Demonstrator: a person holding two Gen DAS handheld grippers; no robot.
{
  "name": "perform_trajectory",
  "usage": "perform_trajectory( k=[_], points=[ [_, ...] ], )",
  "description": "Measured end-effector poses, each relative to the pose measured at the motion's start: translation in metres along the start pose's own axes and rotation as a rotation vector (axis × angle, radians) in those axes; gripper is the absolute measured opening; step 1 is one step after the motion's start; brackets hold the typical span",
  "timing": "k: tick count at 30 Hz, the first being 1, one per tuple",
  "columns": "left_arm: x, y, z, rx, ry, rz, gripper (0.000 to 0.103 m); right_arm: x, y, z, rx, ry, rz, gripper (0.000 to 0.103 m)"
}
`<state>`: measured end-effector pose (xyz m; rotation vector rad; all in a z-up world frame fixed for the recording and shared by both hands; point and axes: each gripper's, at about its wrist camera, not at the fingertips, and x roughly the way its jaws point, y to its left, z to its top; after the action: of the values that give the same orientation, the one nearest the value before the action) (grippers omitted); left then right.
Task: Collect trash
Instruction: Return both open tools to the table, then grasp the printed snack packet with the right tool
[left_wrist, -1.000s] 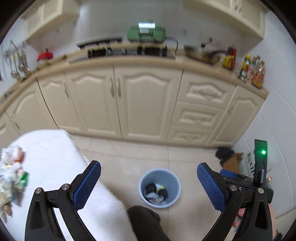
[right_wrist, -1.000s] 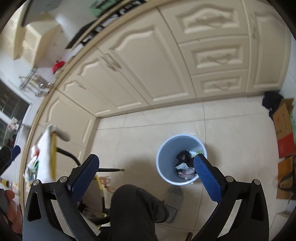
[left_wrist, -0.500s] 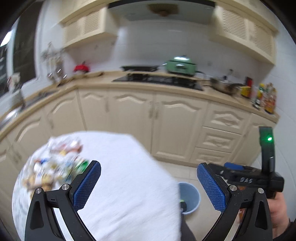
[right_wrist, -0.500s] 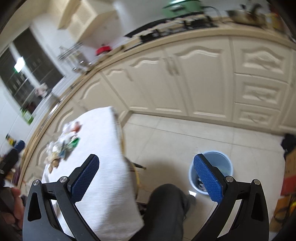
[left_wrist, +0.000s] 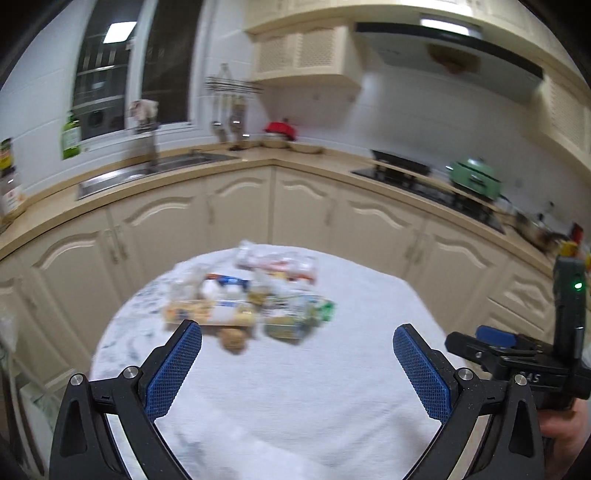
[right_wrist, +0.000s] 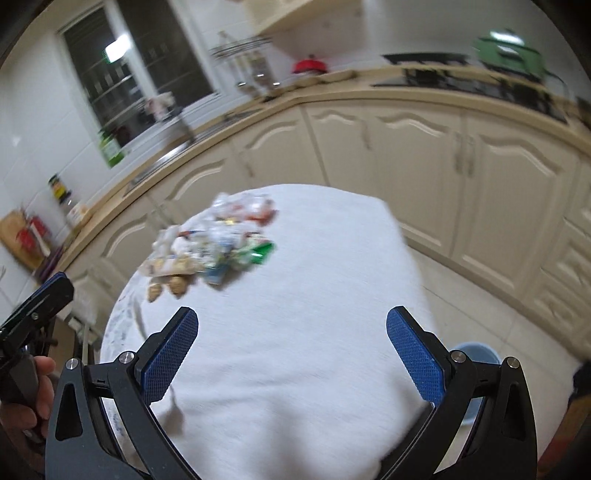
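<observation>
- Kitchen cabinets (left_wrist: 303, 218): cream doors with arched panels, run in a curve behind the table; a counter with a sink (left_wrist: 155, 168) and a hob (left_wrist: 424, 177) is carried on top.
- Table (left_wrist: 332, 387): covered with a white cloth, seen filling the lower middle of both views.
- Trash pile (left_wrist: 251, 295): a blurred heap of wrappers and packets, lying on the far part of the cloth, left of its centre; single pieces cannot be told apart. A green wrapper (right_wrist: 262, 253) is seen at its right edge and brown, nut-like lumps (right_wrist: 173, 286) at its near edge.
- Left gripper (left_wrist: 297, 354): held above the near part of the cloth, fingers spread wide, nothing between them; the pile is well ahead of it.
- Right gripper (right_wrist: 291, 343): likewise spread wide and empty, over the near cloth, the pile ahead and to its left.
- Blue bin (right_wrist: 476, 350): only its rim is seen on the floor, past the table's right edge.
- Green pot (left_wrist: 474, 177): placed on the counter beside the hob.
- Red item (left_wrist: 280, 129): placed at the counter's corner.
</observation>
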<state>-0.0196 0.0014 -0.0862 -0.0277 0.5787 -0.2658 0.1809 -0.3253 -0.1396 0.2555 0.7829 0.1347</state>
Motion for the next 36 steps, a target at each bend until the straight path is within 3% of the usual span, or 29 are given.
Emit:
perform_trajectory(
  k=[7,16,26,35,36],
  points=[
    [-0.013,0.018,0.012,-0.051,-0.017,0.108,0.102,0.012,0.056,0.022,-0.124,-0.013,0.008,0.103],
    [0.019,0.042,0.028,-0.116,0.009,0.169,0.102,0.060,0.107,0.039,-0.244,0.027,0.000,0.103],
    [0.091,0.080,0.045,-0.159,0.099,0.162,0.102,0.150,0.106,0.037,-0.258,0.166,-0.032,0.102],
    [0.148,0.092,0.043,-0.175,0.160,0.154,0.102,0.204,0.097,0.038,-0.207,0.233,-0.028,0.093],
    [0.151,0.094,0.044,-0.176,0.164,0.155,0.102,0.209,0.098,0.037,-0.215,0.240,-0.024,0.087]
  ],
)
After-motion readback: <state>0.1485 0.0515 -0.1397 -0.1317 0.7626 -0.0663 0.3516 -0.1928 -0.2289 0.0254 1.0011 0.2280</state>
